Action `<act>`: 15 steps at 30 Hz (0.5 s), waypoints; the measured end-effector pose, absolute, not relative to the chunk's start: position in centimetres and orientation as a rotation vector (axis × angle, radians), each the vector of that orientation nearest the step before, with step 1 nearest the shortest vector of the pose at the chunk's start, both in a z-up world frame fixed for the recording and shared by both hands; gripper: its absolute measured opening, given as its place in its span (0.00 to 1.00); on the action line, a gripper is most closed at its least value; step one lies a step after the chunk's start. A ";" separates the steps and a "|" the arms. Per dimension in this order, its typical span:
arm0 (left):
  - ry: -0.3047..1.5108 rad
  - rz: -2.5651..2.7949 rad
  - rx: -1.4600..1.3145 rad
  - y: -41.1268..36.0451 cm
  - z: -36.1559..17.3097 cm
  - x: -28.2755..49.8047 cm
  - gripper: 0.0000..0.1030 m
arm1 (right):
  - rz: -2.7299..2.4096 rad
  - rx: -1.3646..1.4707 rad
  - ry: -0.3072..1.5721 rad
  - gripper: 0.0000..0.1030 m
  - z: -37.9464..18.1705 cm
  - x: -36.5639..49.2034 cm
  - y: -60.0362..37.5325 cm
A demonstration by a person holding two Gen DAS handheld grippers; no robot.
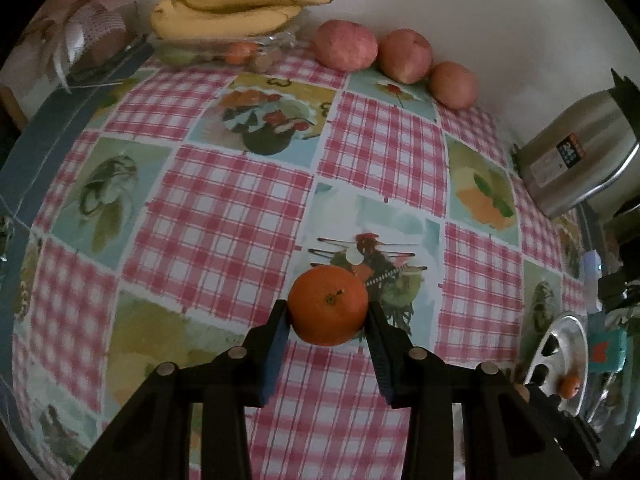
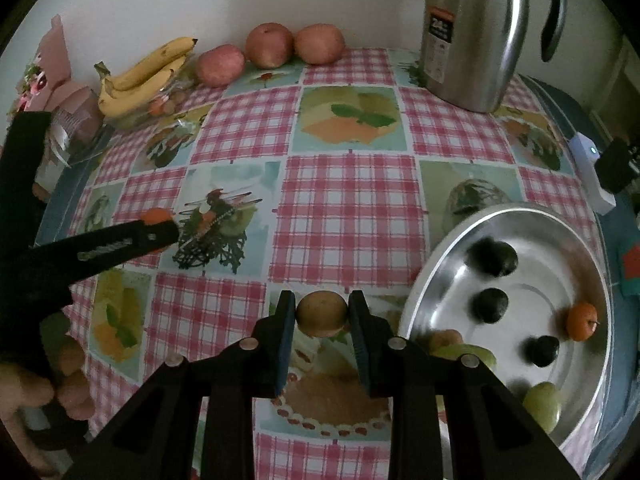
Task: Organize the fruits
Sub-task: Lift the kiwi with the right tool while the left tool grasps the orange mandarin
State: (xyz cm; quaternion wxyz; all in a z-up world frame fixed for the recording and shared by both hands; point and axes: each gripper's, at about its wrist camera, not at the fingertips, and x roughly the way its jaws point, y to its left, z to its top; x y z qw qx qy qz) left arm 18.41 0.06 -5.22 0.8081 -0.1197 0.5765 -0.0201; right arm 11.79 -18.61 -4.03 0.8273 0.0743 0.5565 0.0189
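Gripping a tangerine in the left gripper, just above the tablecloth. Clamping a small brown fruit in the right gripper, beside the metal bowl. Carrying both level, easing each into that bowl without squeezing harder.

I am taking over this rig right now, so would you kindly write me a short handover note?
Left gripper: shut on a round orange tangerine, above the checked tablecloth.
Right gripper: shut on a small brownish-yellow round fruit, beside the round metal tray.
Done: the tray holds three dark round fruits, a small orange tangerine and green fruits.
Left: both held fruits probably go on the tray. Against the wall stay three red apples and a yellow banana bunch on a clear dish.
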 end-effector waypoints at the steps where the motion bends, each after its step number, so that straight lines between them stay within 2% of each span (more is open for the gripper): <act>1: 1.231 -0.044 -0.260 0.1 -5.0 18.3 0.40 | 0.036 0.162 1.185 0.27 -3.9 11.7 -18.7; 15: 1.172 -0.075 -0.236 -1.1 -1.2 14.9 0.40 | 0.004 0.152 1.141 0.27 -1.3 10.0 -19.6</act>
